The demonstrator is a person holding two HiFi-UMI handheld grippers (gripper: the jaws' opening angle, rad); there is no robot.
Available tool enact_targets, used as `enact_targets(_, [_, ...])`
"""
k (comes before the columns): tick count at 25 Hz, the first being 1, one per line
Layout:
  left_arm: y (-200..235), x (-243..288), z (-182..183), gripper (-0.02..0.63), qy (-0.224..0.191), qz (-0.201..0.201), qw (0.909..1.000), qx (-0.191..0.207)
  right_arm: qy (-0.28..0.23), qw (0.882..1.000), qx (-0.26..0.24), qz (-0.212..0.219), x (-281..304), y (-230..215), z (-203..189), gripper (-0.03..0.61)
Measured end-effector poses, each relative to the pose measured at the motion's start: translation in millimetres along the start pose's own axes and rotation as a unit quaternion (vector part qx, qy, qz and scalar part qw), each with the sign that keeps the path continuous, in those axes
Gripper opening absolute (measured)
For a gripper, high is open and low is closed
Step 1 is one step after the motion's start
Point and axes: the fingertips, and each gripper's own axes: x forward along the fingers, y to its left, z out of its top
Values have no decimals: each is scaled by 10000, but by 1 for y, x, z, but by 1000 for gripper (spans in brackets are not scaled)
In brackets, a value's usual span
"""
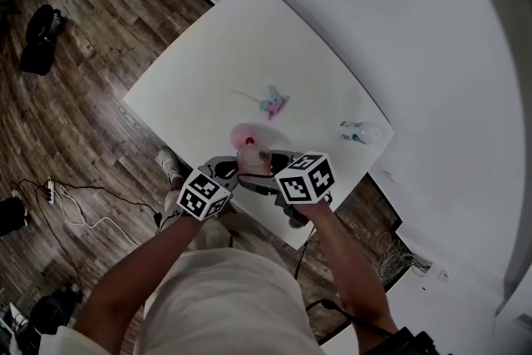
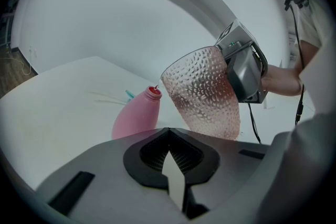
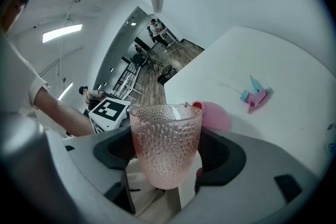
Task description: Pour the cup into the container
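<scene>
So far: the cup (image 2: 202, 93) is off the counter (image 1: 208, 46) and tipped beside the pink bottle (image 2: 137, 119), which I take to be the container. No stream shows, so the pour looks not yet begun or barely begun.
Left tool (image 2: 169, 139): its jaws are pressed together with nothing between them. It hangs at the counter's near edge, just beside the pink bottle, and takes no part in the pour.
Pink bottle: it stands on the counter with its red neck (image 2: 153, 93) pointing up and seemingly uncapped.
Cup: it is dimpled, pink-tinted and leaning. In the left tool view its side is close to the red neck but apart from it. I cannot tell whether there is liquid inside.
Right tool (image 3: 167, 152): it is clamped on the cup's lower half, one jaw on each side.
Left to do: bring the rim over the neck, tip further and empty the cup.
Floor (image 1: 75, 120): at the far left, cables (image 1: 79, 212) and a black bag (image 1: 41, 33) lie on the wood, well apart from the work.
Spray head (image 1: 273, 102): it is pink and blue and lies on the counter beyond the pink bottle, apart from it.
Small clear bottle (image 1: 362, 131): it lies on its side near the counter's right edge, well apart.
In the way: nothing sits between the cup and the neck. I judge the narrow opening to be the main spill risk, and the left tool crowds that side.
</scene>
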Motion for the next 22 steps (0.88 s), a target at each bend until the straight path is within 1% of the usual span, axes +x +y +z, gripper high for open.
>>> enact_targets(7, [-3, 1, 1, 11, 10, -34, 10000, 23, 37, 10000, 87, 15, -2, 0, -1, 360])
enact_targets(22, [-4, -2, 2, 11, -32, -29, 10000, -8, 153, 9999, 80, 5, -2, 3, 0, 360])
